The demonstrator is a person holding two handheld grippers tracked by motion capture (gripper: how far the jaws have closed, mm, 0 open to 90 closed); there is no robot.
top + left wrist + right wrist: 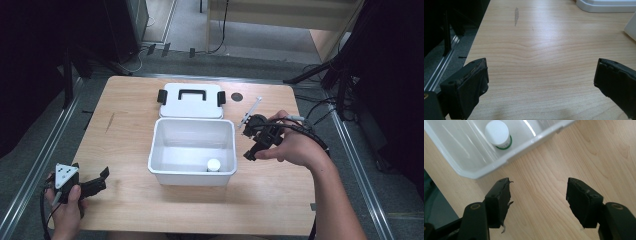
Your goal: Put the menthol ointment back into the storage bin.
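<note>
A white plastic bin (190, 178) stands open in the middle of the wooden table. Inside it, at the front right corner, a small bottle with a white cap (213, 164) stands upright. In the right gripper view the bottle (498, 133) shows a green band, behind the bin's rim (524, 149). My right gripper (250, 152) hovers just right of the bin, open and empty (539, 192). At the table's front left, my left gripper (104, 180) is open over bare wood (541, 72).
The bin's white lid (191, 101) with black handle and clasps lies flat behind the bin, and its edge (606, 6) shows in the left gripper view. A thin white stick-like item (251, 111) lies right of the lid, near a dark round hole (237, 96).
</note>
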